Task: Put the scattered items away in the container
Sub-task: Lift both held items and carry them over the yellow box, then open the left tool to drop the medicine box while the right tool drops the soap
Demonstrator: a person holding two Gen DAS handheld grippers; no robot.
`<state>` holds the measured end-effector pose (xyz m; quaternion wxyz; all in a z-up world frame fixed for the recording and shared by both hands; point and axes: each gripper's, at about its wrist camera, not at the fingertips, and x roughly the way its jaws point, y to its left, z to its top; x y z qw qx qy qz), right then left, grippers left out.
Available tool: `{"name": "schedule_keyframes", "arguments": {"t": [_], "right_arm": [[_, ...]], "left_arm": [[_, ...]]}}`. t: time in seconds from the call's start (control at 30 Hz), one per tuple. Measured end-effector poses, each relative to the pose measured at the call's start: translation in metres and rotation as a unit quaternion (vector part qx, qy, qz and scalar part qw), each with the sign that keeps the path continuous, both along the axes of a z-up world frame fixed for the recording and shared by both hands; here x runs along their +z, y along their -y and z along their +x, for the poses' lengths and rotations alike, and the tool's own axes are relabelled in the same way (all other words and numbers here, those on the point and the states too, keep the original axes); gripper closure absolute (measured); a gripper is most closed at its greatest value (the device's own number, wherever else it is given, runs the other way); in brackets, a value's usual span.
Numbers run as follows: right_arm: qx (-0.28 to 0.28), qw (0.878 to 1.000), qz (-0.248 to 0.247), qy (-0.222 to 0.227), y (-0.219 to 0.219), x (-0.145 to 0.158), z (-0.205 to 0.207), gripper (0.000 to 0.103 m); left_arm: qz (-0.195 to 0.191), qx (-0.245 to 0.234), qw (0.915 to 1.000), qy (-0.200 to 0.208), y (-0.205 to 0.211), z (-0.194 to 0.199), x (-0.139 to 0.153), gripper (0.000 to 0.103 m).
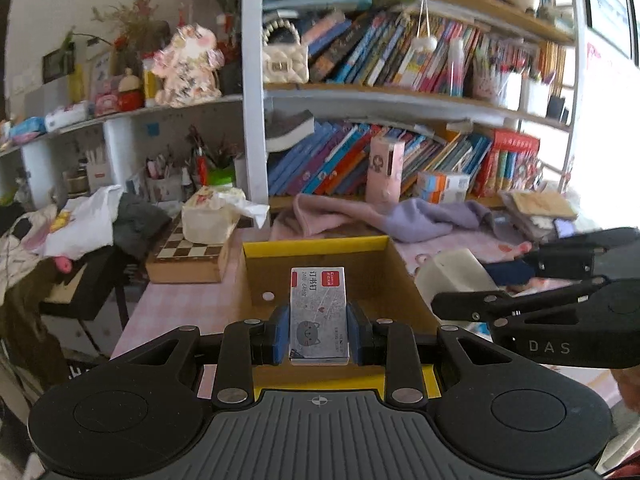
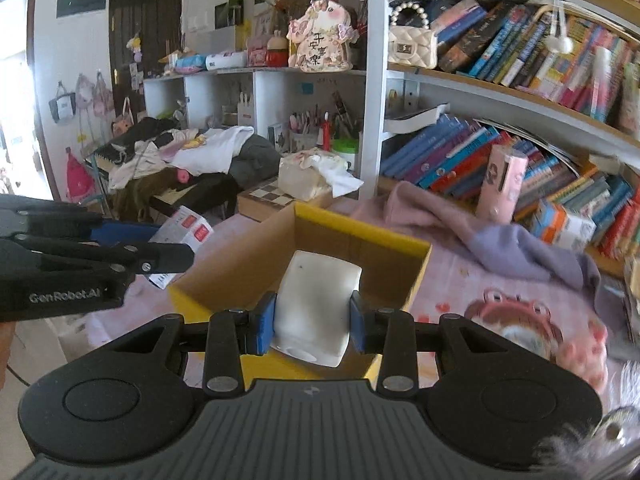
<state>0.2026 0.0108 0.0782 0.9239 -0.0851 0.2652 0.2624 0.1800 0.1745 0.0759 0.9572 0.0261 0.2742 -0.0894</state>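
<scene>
Left wrist view: left gripper [image 1: 319, 332] clamped on a small grey staple box with a red label [image 1: 319, 314], held above the open yellow-rimmed cardboard box [image 1: 316, 245] on the pink table.

Right wrist view: right gripper [image 2: 311, 322] clamped on a white rounded plastic block [image 2: 314, 306], over the same carton's near edge.

Bright daylight, blown-out window glare, fisheye bending, slight blur

Crowded white bookshelf [image 1: 360, 92] against pale wall, dark door [image 2: 144, 32], bright window [image 1: 608, 4] at right.
</scene>
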Motion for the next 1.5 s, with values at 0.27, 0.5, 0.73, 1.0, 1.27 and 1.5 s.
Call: {"name": "schedule_keyframes", "arguments": {"t": [0.27, 0.5, 0.73, 1.0, 1.27, 1.5], "right_arm": [[0.073, 0.992, -0.094, -0.034, -0.029, -0.029, 0.087, 0.068], [0.133, 0.972, -0.178, -0.077, -0.056, -0.074, 0.131, 0.068], [0.169, 0.956, -0.216, -0.107, -0.068, -0.097, 0.147, 0.068], [0.179, 0.948, -0.229, -0.132, -0.072, -0.109, 0.152, 0.068], [0.171, 0.946, -0.227, -0.156, -0.07, -0.121, 0.153, 0.067], [0.162, 0.952, -0.215, -0.144, -0.067, -0.114, 0.149, 0.06]], "left_arm": [[0.033, -0.01, 0.996, -0.082, -0.002, 0.08, -0.043, 0.075], [0.079, -0.037, 0.9857, -0.144, 0.003, 0.124, -0.076, 0.075], [0.105, -0.061, 0.9745, -0.189, 0.008, 0.143, -0.093, 0.075], [0.109, -0.07, 0.9674, -0.218, 0.011, 0.149, -0.105, 0.075], [0.104, -0.071, 0.9689, -0.213, 0.01, 0.147, -0.103, 0.072], [0.111, -0.076, 0.9721, -0.192, 0.014, 0.139, -0.097, 0.052]]}}
